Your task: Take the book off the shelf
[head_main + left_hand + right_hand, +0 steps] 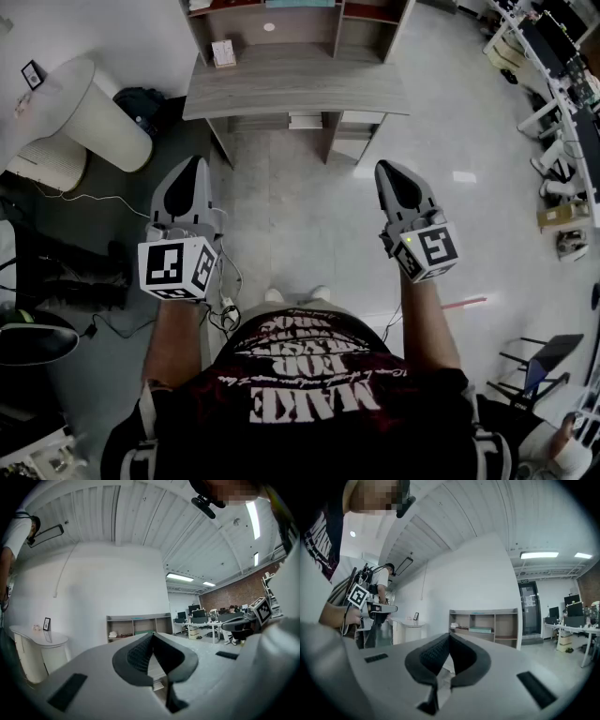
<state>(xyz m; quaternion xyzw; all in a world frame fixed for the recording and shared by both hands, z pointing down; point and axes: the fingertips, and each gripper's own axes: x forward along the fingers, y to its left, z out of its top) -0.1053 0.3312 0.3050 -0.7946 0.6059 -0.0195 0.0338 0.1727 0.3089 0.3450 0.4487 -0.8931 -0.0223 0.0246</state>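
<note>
Black printed shirt (309,412) sits lowest, and ahead of it the left gripper (194,161) and right gripper (386,166) both stand closed and empty, well apart from the shelf (300,33).

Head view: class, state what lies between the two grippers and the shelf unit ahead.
Bare pale floor only; nothing stands between the left gripper, the right gripper and the shelf unit. The head view shows it.

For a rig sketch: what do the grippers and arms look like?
The left gripper and right gripper are grey tapered shells with black ribbed pads, each carrying a white cube with black square markers. Sleeves: short, dark T-shirt with white lettering.
</note>
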